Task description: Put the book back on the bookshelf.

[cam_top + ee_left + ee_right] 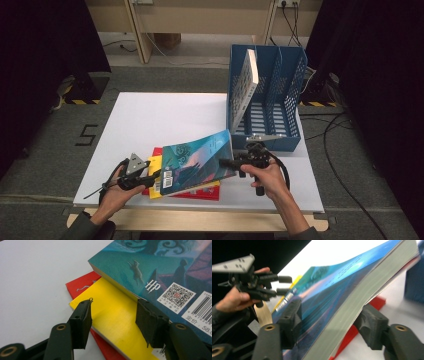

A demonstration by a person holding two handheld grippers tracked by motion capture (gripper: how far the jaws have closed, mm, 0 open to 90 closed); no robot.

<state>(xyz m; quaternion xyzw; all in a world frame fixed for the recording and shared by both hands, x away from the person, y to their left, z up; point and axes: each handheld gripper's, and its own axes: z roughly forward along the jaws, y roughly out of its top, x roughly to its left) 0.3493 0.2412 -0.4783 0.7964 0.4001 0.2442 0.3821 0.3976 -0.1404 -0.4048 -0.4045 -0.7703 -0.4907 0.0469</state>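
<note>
Right now you are lifting the blue-green book (197,160) off the stack at the near edge of the desk (150,120). Your right gripper (226,163) has its fingers (289,315) clamped on the book's right edge, one on the cover and one underneath, so that side is tilted up while the left side rests on the yellow book (112,322).

Your left gripper (155,175) hovers at the stack's left corner. Its fingers (81,322) stand apart over the yellow cover and grip nothing.

Next, I judge, you need to raise the book clear and stand it upright for a slot in the blue file rack (290,85) at the far right, where another book (247,85) already leans.

The left gripper view shows the red book (80,285) at the bottom of the stack. The high view shows the way to the rack.
</note>
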